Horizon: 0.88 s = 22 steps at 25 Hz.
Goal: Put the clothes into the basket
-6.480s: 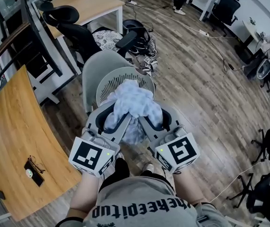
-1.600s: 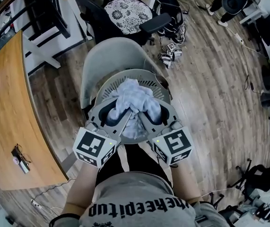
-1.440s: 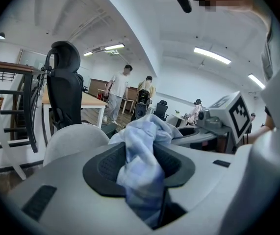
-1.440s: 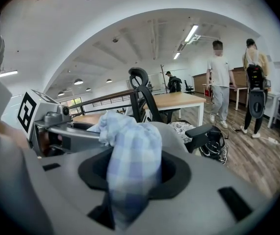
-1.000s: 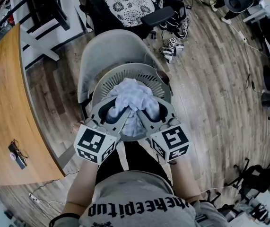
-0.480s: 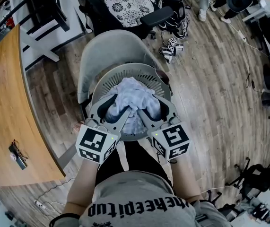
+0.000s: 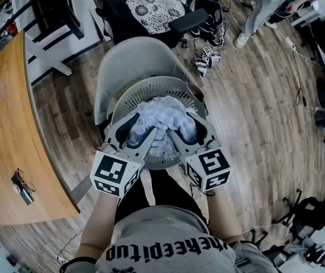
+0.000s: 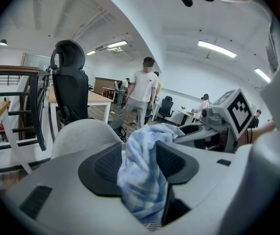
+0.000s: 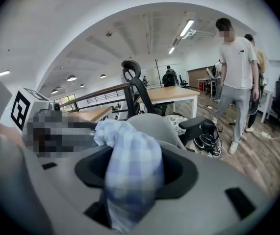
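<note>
A bundled light blue checked cloth [image 7: 163, 114] lies in the round grey slatted basket [image 7: 151, 90], which stands on a grey chair [image 7: 131, 58]. Both grippers reach into the basket from the near side. My left gripper [image 7: 142, 124] and right gripper [image 7: 182, 124] have just been opening their jaws. The cloth still hangs loosely between each pair. In the left gripper view the cloth [image 8: 142, 170] droops between the spread black pads of the left gripper [image 8: 140, 165]. In the right gripper view the cloth [image 9: 130, 170] likewise sags inside the right gripper [image 9: 135, 173].
A wooden table [image 7: 8, 129] runs along the left. A black office chair with a patterned cushion [image 7: 156, 7] stands beyond the grey chair, with shoes [image 7: 205, 58] on the floor beside it. A person [image 7: 264, 4] walks at the top right.
Both pairs of jaws have spread wider around the cloth, and the bundle has settled a little lower in the basket. A person has walked into view at the top right.
</note>
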{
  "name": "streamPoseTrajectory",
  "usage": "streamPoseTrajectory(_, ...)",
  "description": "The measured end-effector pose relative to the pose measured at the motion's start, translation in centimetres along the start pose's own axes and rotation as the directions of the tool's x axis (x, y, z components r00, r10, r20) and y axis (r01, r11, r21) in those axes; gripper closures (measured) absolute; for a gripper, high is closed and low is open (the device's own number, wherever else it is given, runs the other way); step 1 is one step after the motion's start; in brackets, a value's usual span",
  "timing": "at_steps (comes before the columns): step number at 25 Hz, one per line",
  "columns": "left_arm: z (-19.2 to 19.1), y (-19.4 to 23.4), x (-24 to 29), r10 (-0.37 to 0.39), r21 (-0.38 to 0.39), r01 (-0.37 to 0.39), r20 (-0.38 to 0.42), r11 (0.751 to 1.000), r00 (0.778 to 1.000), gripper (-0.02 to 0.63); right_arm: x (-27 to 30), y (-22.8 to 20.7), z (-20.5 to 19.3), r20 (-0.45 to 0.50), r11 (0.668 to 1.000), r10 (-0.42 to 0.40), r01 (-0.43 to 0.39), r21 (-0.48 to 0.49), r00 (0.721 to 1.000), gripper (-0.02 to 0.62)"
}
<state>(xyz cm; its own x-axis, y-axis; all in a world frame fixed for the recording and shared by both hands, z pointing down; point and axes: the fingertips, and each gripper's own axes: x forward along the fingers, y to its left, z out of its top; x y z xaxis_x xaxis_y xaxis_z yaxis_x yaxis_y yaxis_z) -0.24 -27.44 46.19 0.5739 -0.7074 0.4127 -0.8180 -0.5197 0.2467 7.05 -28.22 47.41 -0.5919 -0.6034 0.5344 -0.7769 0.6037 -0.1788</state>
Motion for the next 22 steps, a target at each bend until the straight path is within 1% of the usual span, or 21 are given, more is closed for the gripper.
streamPoseTrajectory(9,0.2,0.7,-0.6,0.027,0.007,-0.027,0.005,1.0,1.0,0.382,-0.3,0.1,0.4,-0.007,1.0,0.0,0.0,-0.007,1.0,0.364)
streamPoseTrajectory(13,0.7,1.3,-0.9,0.038,-0.009,-0.037,0.032,0.999,0.999,0.382,-0.6,-0.1,1.7,0.054,0.999,-0.005,0.003,0.032,0.999,0.364)
streamPoseTrajectory(15,1.0,1.4,-0.9,0.036,-0.012,-0.036,0.041,0.999,0.999,0.382,-0.7,-0.2,2.3,0.074,0.999,-0.007,0.005,0.033,0.997,0.364)
streamPoseTrajectory(22,1.2,1.2,-1.3,0.024,-0.005,-0.024,0.05,1.0,0.998,0.382,-0.7,0.4,2.6,0.083,1.0,-0.01,0.007,0.029,0.997,0.374)
